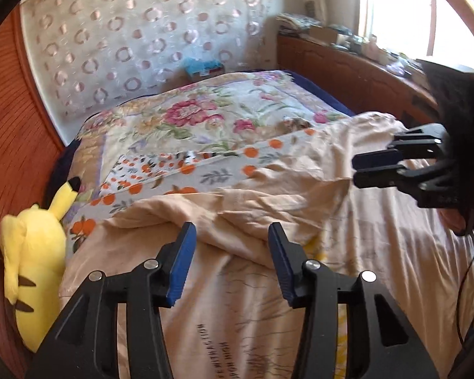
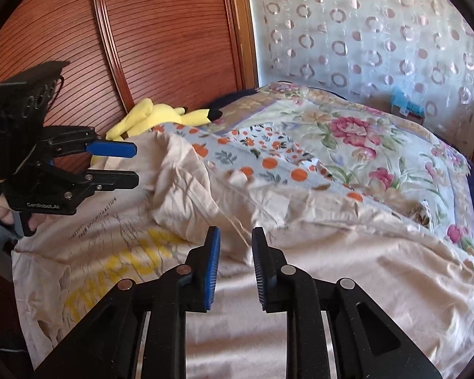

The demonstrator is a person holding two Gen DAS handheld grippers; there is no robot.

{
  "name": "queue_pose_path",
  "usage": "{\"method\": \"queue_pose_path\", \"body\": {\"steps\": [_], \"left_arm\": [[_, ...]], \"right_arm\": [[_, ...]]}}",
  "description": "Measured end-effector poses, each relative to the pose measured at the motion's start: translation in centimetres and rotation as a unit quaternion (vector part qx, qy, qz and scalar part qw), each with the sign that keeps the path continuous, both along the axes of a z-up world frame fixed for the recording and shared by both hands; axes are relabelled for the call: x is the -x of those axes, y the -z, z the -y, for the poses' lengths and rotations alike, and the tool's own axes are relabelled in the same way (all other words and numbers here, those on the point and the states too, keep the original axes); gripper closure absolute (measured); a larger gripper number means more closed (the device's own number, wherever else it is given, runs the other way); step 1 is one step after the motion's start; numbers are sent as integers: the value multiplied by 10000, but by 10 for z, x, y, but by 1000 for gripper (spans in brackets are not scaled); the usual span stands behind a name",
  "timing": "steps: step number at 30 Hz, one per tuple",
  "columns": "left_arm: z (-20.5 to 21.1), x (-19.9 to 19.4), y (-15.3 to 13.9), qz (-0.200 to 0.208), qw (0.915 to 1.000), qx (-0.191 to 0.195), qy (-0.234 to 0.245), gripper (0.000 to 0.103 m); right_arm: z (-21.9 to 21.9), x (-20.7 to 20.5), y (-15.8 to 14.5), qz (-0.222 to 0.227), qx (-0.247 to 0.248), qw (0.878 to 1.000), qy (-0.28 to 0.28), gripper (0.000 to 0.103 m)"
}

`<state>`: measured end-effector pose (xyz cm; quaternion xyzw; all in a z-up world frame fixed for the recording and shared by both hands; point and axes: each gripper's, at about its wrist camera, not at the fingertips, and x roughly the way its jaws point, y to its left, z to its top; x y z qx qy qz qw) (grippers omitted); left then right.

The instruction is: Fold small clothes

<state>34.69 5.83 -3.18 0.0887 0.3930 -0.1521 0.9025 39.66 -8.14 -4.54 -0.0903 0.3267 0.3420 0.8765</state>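
Note:
A beige T-shirt [image 1: 268, 208] with yellow letters and dark print lies crumpled on the bed; it also shows in the right wrist view [image 2: 205, 195]. My left gripper [image 1: 232, 237] is open and empty, hovering just above a bunched fold of the shirt. It also shows at the left of the right wrist view [image 2: 136, 165], jaws apart. My right gripper [image 2: 235, 240] is open and empty above the shirt's middle. In the left wrist view it [image 1: 358, 169] hangs at the right, over the shirt, with a small gap between its jaws.
A floral bedspread [image 1: 186, 117] and an orange-print cloth [image 1: 161, 170] cover the bed behind the shirt. A yellow plush toy [image 1: 31, 252] lies at the bed's left edge by a wooden slatted panel [image 2: 161, 31]. A cluttered wooden ledge [image 1: 347, 53] runs under the window.

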Motion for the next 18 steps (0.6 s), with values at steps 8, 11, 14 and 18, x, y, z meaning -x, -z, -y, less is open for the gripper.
{"method": "queue_pose_path", "body": {"steps": [8, 11, 14, 18], "left_arm": [[-31, -32, 21, -88, 9977, 167, -649, 55], [-37, -42, 33, -300, 9963, 327, -732, 55], [-36, -48, 43, -398, 9960, 310, -738, 55], [-35, -53, 54, -482, 9960, 223, -723, 55]], "right_arm": [[-35, -35, 26, -286, -43, 9995, -91, 80], [-44, -46, 36, -498, 96, 9985, -220, 80], [-48, -53, 42, -671, 125, 9971, -323, 80], [-54, -55, 40, -713, 164, 9963, -456, 80]]}}
